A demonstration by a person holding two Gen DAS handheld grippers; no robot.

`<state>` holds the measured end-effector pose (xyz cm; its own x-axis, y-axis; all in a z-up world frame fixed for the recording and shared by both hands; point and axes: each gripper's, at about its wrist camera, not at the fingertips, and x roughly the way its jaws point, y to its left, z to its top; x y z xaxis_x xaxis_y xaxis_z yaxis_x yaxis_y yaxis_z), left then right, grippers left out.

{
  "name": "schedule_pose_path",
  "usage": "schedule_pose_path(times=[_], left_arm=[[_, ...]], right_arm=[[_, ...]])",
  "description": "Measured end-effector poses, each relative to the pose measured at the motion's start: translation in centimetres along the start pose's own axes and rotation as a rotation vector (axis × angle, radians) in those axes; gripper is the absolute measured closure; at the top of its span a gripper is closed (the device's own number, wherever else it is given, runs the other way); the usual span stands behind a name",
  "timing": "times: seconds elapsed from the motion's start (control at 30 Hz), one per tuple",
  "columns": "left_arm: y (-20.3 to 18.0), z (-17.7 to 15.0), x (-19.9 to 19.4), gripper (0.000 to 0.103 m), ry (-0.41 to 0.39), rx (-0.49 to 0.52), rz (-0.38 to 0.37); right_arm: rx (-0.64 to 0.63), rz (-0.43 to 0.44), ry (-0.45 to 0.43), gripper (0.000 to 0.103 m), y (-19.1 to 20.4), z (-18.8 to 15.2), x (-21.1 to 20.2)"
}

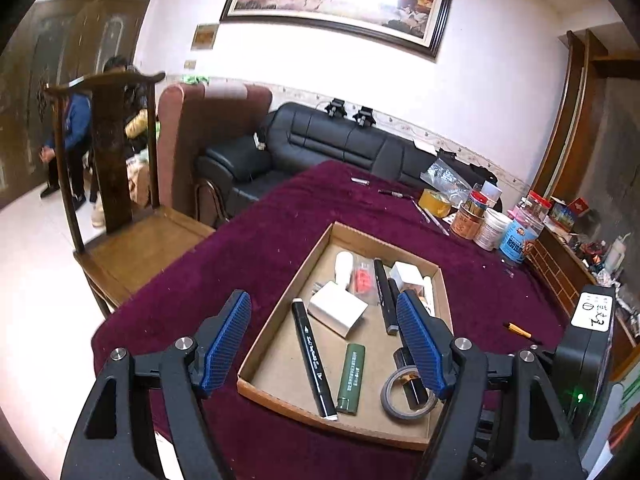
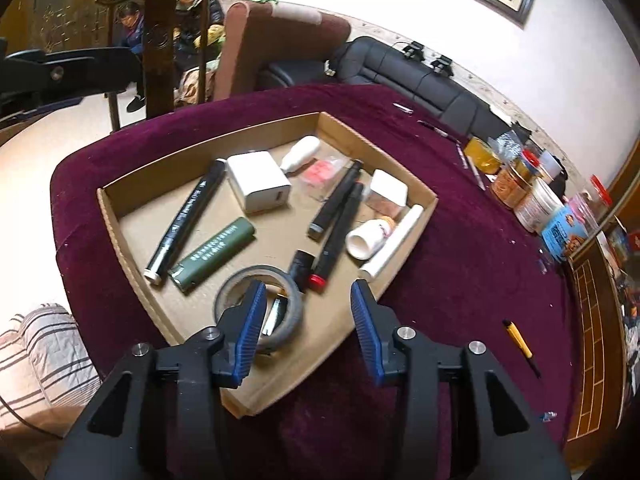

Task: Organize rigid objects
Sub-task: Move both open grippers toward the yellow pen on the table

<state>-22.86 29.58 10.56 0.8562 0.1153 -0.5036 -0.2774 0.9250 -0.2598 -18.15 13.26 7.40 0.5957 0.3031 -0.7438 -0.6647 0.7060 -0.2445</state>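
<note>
A shallow cardboard tray (image 1: pixel 280 320) (image 2: pixel 120 236) lies on a purple tablecloth. It holds a black marker (image 1: pixel 314 360) (image 2: pixel 186 220), a green lighter (image 1: pixel 351 378) (image 2: pixel 212 254), a white charger block (image 1: pixel 338 312) (image 2: pixel 258 186), a grey tape roll (image 1: pixel 390 398) (image 2: pixel 228 292), further markers (image 2: pixel 340 232) and white bottles (image 2: pixel 366 242). My left gripper (image 1: pixel 324 308) is open and empty above the tray. My right gripper (image 2: pixel 308 294) is open and empty above the tray's near corner, beside the tape roll.
A yellow-and-black pen (image 2: pixel 518 338) (image 1: pixel 520 330) lies on the cloth right of the tray. Jars and cans (image 1: pixel 492 228) (image 2: pixel 532 200) stand at the far right. A wooden chair (image 1: pixel 116 184) stands at the table's left. A black sofa (image 1: pixel 320 144) lies behind.
</note>
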Motion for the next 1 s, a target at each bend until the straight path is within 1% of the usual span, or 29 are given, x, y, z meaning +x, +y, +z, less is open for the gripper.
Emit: schedule_pose_path(times=[0.13, 0.2, 0.23, 0.27, 0.4, 0.47, 0.53, 0.6, 0.7, 0.83, 1.0], left_arm=[[-1.3, 0.0, -0.9, 0.032, -0.051, 0.040, 0.045], [-1.9, 0.0, -1.5, 0.026, -0.083, 0.059, 0.073], [-2.2, -0.1, -1.8, 0.017, -0.103, 0.066, 0.091], [-2.5, -0.1, -2.2, 0.011, -0.129, 0.072, 0.112], [-3.5, -0.3, -3.8, 0.006, -0.226, 0.087, 0.167], [-3.8, -0.3, -4.3, 0.002, -0.254, 0.091, 0.187], [-4.0, -0.3, -4.6, 0.002, -0.271, 0.093, 0.199], [-4.3, -0.2, -4.7, 0.002, -0.278, 0.096, 0.206], [-4.9, -0.3, -4.6, 0.002, -0.273, 0.104, 0.205], [-5.9, -0.5, -4.1, 0.002, -0.247, 0.127, 0.189], [-7.9, -1.0, -3.1, 0.002, -0.197, 0.184, 0.175]], right_arm=[[0.036, -0.012, 0.000, 0.060, -1.3, -0.5, 0.0], [0.051, -0.013, 0.001, 0.058, -1.8, -0.9, -0.1], [0.058, -0.015, 0.000, 0.057, -2.1, -1.0, -0.2], [0.063, -0.018, -0.001, 0.056, -2.2, -1.2, -0.2], [0.079, -0.027, -0.002, 0.055, -3.1, -1.8, -0.4], [0.091, -0.029, -0.003, 0.054, -3.6, -2.1, -0.4], [0.109, -0.027, -0.003, 0.054, -4.1, -2.4, -0.5], [0.123, -0.027, -0.005, 0.051, -4.7, -2.7, -0.6], [0.143, -0.030, -0.007, 0.050, -5.4, -3.2, -0.7], [0.164, -0.030, -0.004, 0.050, -6.4, -3.8, -0.6], [0.190, -0.030, 0.004, 0.050, -7.5, -4.5, -0.4]])
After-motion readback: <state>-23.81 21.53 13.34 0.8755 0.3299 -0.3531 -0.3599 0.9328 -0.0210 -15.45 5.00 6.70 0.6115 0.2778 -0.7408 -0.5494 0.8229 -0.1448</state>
